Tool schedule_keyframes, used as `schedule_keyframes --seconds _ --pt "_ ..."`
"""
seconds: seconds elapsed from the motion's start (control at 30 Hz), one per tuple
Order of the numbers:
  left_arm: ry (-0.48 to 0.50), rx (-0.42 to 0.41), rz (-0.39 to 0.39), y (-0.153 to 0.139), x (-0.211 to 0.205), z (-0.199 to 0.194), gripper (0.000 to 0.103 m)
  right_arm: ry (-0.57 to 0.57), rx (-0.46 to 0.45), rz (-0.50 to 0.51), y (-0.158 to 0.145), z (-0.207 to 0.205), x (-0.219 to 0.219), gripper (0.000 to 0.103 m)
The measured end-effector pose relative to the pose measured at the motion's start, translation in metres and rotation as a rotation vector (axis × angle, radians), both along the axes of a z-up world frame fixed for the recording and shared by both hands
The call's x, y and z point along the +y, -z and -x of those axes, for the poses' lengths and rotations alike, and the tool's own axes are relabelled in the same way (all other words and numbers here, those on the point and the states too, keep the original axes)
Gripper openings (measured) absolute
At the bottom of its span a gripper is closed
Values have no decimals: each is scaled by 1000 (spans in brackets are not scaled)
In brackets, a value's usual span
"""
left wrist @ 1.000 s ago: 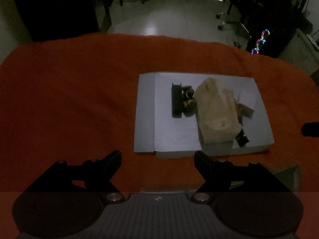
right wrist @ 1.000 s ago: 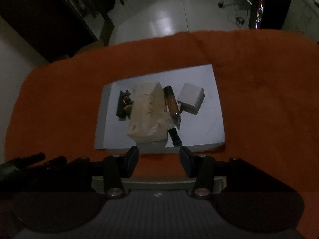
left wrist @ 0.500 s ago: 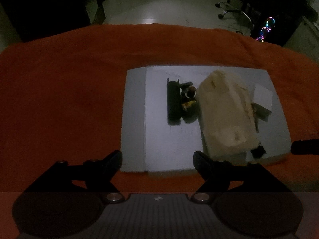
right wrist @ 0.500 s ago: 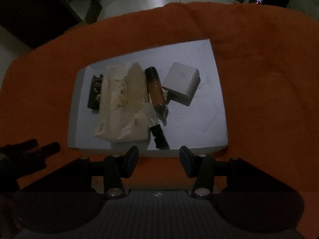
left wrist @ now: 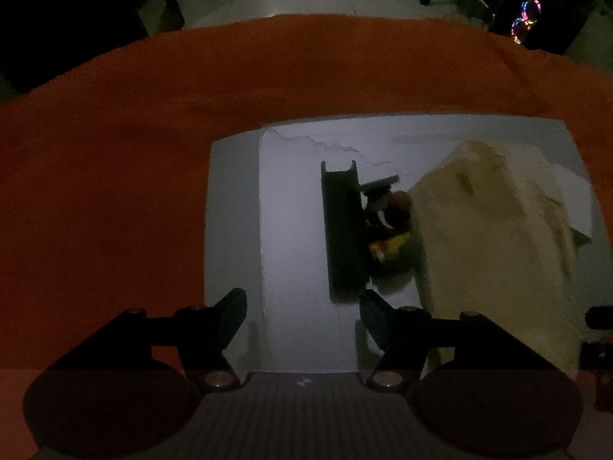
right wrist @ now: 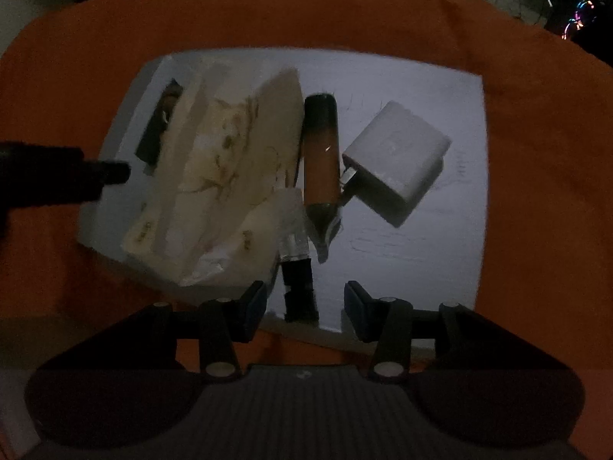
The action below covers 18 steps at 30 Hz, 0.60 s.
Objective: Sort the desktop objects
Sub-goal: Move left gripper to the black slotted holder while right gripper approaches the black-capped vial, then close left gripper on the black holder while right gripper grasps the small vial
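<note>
Nothing looks sorted yet: all the things lie bunched together on the white board, which sits on the desk under its orange cloth, so I think the whole job is still to do. I will say where things are from that board. Closest to us, the right tongs hang over the near edge of the board. They are wide apart and hold nothing. Right between their tips, but not touching them, lies a small black piece with a shiny silver neck. The left tongs hang over the near left part of the board. They are wide apart too, and empty. Just past their right tip starts the long black holder, which lies flat and points away from us. A small brown and yellow toy sits tight against the holder's right side. In the middle of the board lies the big crumpled paper bag, and it touches the toy. Next to the bag, on its right, lies a brown tube with a dark top. On the far right part of the board sits a white square charger, with its corner up against the tube. It is dark, so small things are hard to make out.
</note>
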<state>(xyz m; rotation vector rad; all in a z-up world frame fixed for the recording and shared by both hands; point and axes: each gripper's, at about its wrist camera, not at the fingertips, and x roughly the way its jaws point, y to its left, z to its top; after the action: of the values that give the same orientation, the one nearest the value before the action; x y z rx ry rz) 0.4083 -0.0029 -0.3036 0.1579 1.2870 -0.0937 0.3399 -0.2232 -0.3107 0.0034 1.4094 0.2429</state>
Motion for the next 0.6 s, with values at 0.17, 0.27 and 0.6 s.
schedule_keyframes --seconds 0.17,0.27,0.6 --pt "14 20 6 17 -8 -13 62 -18 32 22 20 -7 3 48" --pt "25 15 4 23 -12 -16 63 -30 29 39 25 -8 4 46" --pt "22 16 52 13 0 5 21 -46 12 63 22 3 5 27"
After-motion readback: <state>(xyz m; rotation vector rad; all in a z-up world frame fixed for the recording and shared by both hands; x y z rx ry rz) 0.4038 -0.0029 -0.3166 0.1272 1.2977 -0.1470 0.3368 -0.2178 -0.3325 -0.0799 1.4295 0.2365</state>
